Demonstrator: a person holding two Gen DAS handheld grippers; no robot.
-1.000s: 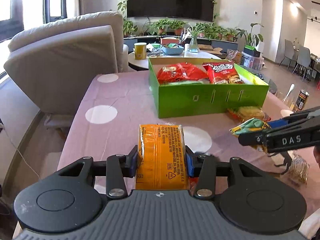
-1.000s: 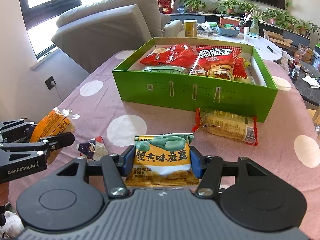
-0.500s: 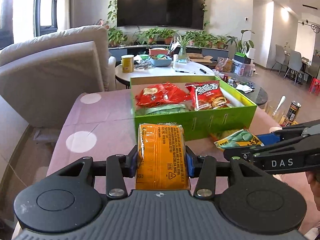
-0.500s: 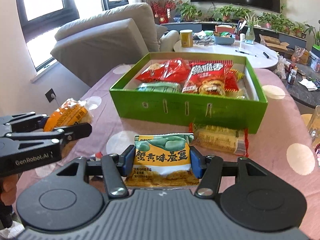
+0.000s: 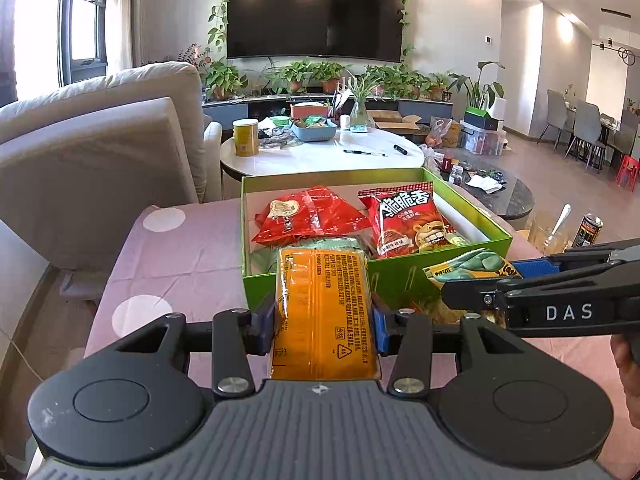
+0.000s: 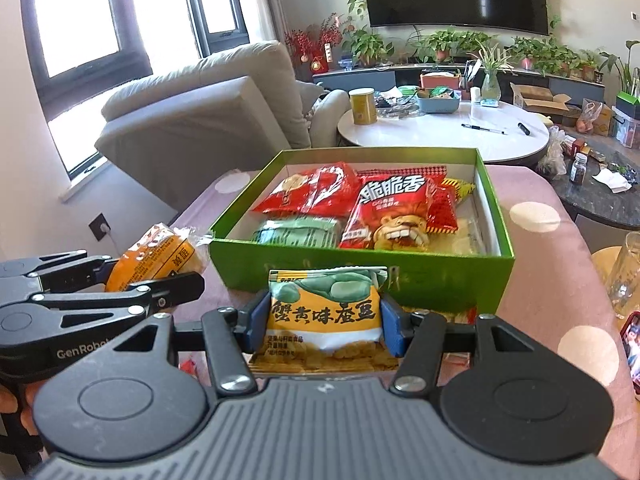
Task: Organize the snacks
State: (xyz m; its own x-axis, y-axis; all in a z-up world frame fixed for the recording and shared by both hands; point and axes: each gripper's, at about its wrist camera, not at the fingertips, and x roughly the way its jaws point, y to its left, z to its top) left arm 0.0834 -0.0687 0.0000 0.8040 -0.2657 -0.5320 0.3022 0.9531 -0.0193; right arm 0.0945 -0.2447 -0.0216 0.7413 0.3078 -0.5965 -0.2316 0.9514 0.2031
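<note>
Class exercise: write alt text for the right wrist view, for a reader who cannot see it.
The right gripper clamps a yellow-and-green snack packet in front of an open green box holding red and green snack bags. At the left, the left gripper holds an orange packet.

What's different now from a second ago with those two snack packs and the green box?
Both grippers have carried their packs closer to the green box: the left gripper with the orange pack, the right gripper with the yellow-green pack. Neither has let go. The snacks in the box lie as before.
</note>
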